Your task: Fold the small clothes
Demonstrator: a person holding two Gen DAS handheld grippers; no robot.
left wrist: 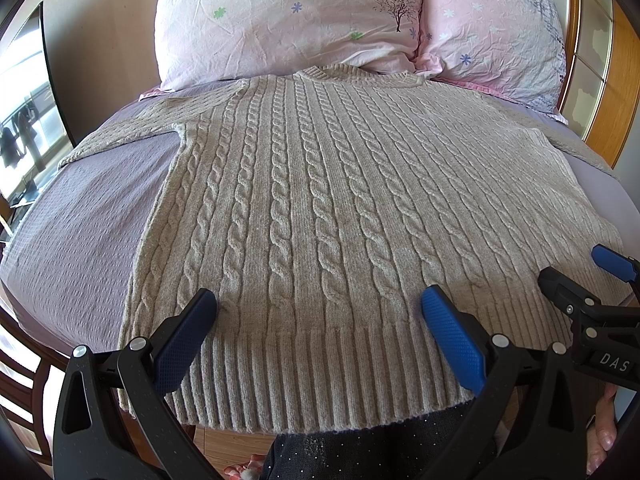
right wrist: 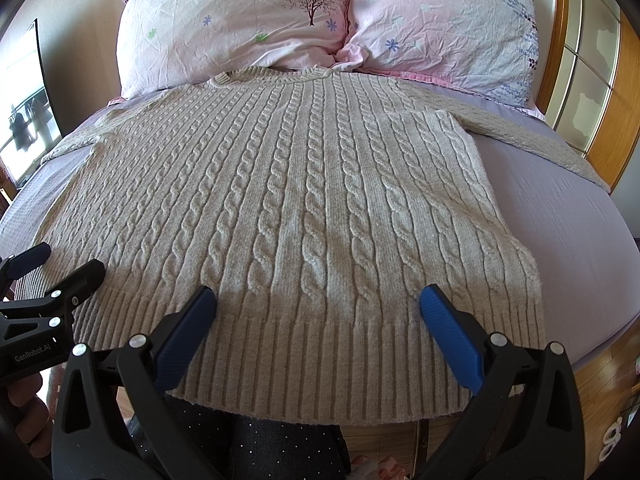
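A beige cable-knit sweater (left wrist: 320, 200) lies flat on the bed, collar toward the pillows, ribbed hem hanging over the near edge; it also shows in the right wrist view (right wrist: 304, 200). Its sleeves spread out to both sides. My left gripper (left wrist: 320, 304) is open and empty, hovering over the hem's left half. My right gripper (right wrist: 318, 300) is open and empty over the hem's right half. The right gripper also shows at the right edge of the left wrist view (left wrist: 580, 276), and the left gripper at the left edge of the right wrist view (right wrist: 60, 268).
The bed has a lilac sheet (left wrist: 92, 208). Two pink flowered pillows (left wrist: 288, 20) (left wrist: 496, 28) lean at the head. A wooden headboard with frosted panels (right wrist: 588, 64) stands at the right. A window (left wrist: 24, 112) is at the left. Wooden floor (right wrist: 400, 440) lies below the near edge.
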